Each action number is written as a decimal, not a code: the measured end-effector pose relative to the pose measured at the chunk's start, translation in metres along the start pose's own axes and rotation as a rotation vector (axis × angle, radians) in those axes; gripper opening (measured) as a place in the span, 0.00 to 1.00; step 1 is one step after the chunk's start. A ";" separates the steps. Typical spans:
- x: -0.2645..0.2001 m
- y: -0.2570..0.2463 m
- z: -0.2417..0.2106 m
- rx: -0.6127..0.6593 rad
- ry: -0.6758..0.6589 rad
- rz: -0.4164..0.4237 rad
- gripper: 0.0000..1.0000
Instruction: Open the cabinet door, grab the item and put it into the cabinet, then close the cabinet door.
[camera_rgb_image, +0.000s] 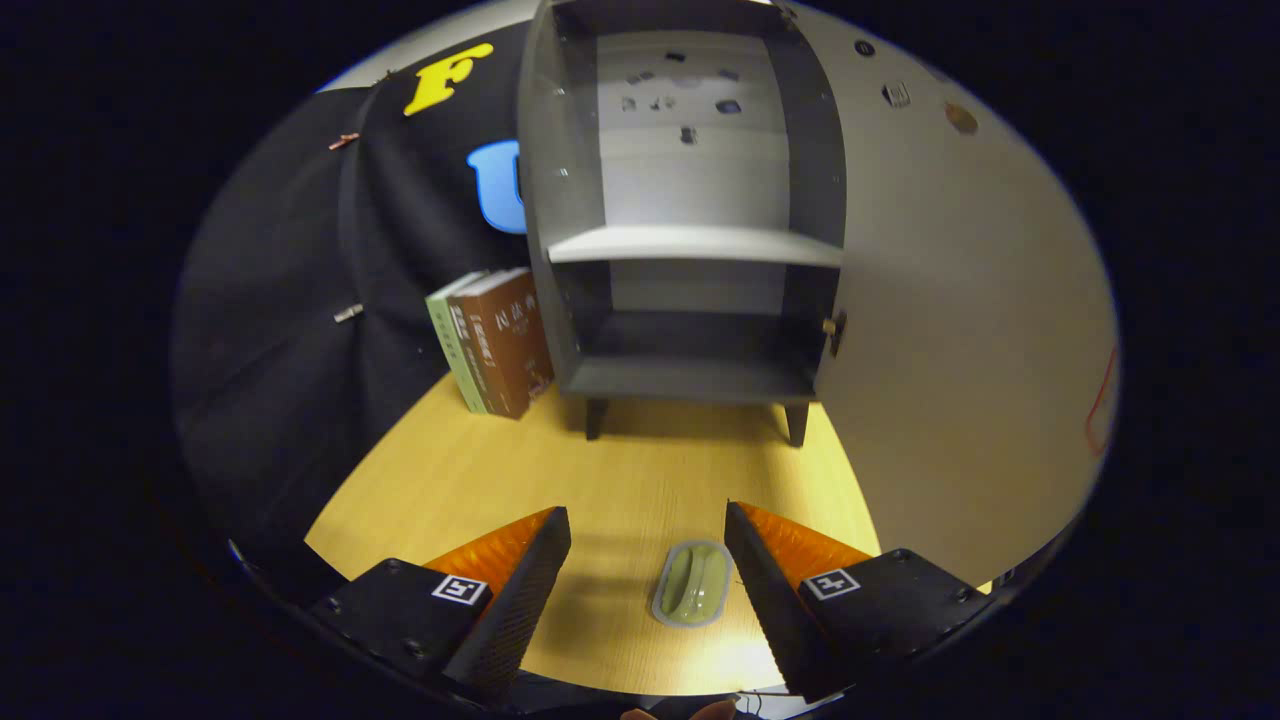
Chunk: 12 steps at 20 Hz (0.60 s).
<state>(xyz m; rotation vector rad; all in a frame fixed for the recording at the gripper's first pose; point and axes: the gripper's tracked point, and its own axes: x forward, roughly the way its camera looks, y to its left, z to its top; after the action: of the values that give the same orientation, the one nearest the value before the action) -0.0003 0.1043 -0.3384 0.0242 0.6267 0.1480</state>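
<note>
Since the cabinet (690, 250) beyond your jaws already stood open, you were at the grabbing step. Your jaws (648, 565) were spread wide, holding nothing. The item (692, 584) lay on the bench (600, 470) between them, close beside the right one. Next you needed to lower and squeeze it.

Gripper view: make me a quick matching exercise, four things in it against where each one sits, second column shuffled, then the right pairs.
Things:
1. cabinet
2. books
3. green item
4. tool

Places:
A. flat on the table, between the fingers, nearer the right one
B. leaning beside the cabinet's left wall
C. open, fingers apart either side of the item
D. beyond the fingers, door swung open, shelves bare

Pairs: 1-D, 2-B, 3-A, 4-C
</note>
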 end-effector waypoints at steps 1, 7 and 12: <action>0.014 -0.008 -0.020 0.001 0.037 -0.020 0.98; 0.076 -0.050 -0.106 0.013 0.222 -0.125 0.99; 0.096 -0.060 -0.133 0.038 0.287 -0.150 0.70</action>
<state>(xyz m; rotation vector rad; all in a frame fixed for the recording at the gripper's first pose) 0.0065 0.0560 -0.5067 -0.0077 0.9153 -0.0072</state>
